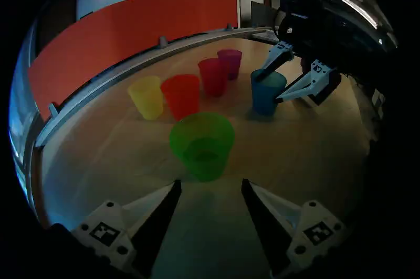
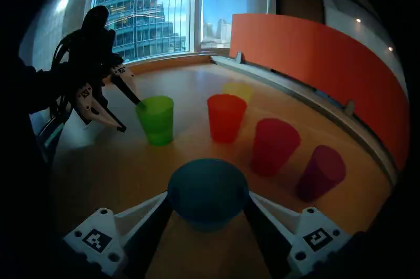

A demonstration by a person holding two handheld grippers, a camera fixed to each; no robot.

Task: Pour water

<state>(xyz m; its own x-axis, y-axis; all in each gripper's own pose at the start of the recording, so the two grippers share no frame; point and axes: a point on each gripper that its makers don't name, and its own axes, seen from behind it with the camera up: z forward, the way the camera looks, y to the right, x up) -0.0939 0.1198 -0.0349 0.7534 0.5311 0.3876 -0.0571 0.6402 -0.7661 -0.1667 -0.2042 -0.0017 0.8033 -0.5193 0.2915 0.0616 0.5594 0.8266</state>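
A green cup (image 1: 202, 145) stands upright on the wooden table just ahead of my left gripper (image 1: 211, 182), which is open; its fingertips stop short of the cup. In the right gripper view the left gripper (image 2: 132, 117) sits beside the green cup (image 2: 156, 119), one tip near the rim. A blue cup (image 2: 207, 192) stands between the widely spread fingers of my right gripper (image 2: 208, 196), which is open, with the fingers close along both sides. The left gripper view shows the right gripper (image 1: 268, 88) straddling the blue cup (image 1: 268, 95).
Yellow (image 1: 147, 96), orange (image 1: 181, 95), red (image 1: 212, 76) and purple (image 1: 230, 63) cups stand in a curved row farther back. An orange wall panel (image 1: 131, 38) runs along the table's far edge. A window (image 2: 152, 11) lies behind the person's dark arm (image 2: 58, 82).
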